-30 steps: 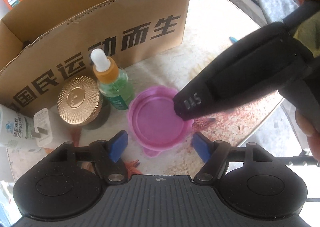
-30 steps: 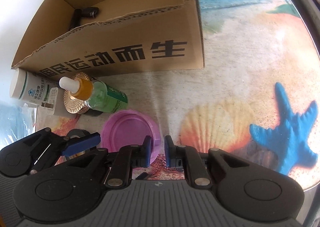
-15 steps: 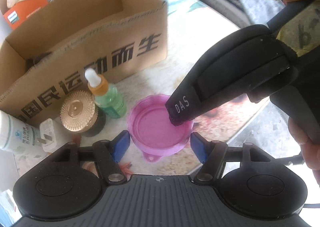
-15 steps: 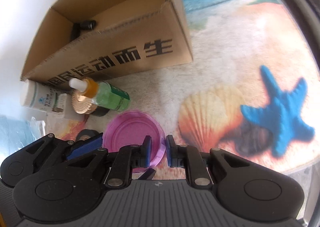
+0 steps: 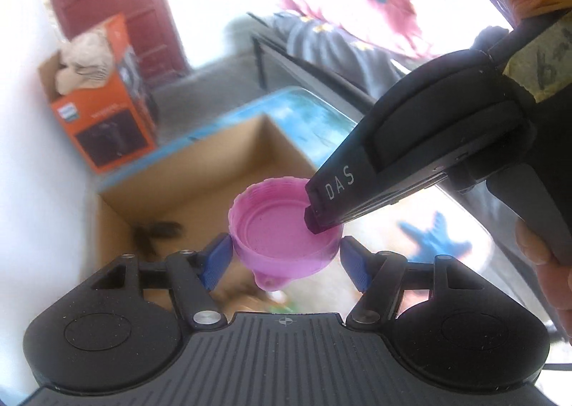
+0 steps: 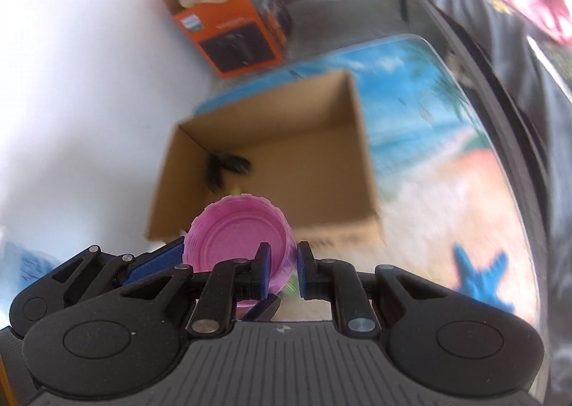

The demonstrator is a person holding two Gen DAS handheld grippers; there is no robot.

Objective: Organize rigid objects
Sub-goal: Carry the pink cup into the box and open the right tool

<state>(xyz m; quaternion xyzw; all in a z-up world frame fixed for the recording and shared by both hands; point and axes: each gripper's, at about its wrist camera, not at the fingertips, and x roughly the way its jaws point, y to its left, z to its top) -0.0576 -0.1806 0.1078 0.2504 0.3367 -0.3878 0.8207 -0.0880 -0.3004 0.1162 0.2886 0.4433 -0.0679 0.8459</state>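
My right claw (image 6: 280, 272) pinches the round pink plastic lid's (image 5: 282, 227) rim; left claw (image 5: 284, 259) flanks it, loose; open cardboard box (image 6: 361, 141) waits at twelve o'clock, drop pending.

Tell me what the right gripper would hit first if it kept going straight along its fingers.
Probably the cardboard box, inside near its front wall; the right gripper already clamps the pink lid. Depth is uncertain.

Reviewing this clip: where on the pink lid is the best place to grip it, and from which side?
Grip the pink lid by its thin upright rim, one finger inside and one outside, coming from above its open side. It is a shallow, wide cup facing up, so the wall is the only narrow part. The right gripper pinches it that way, while the left gripper merely straddles its width, pads seemingly not pressing.
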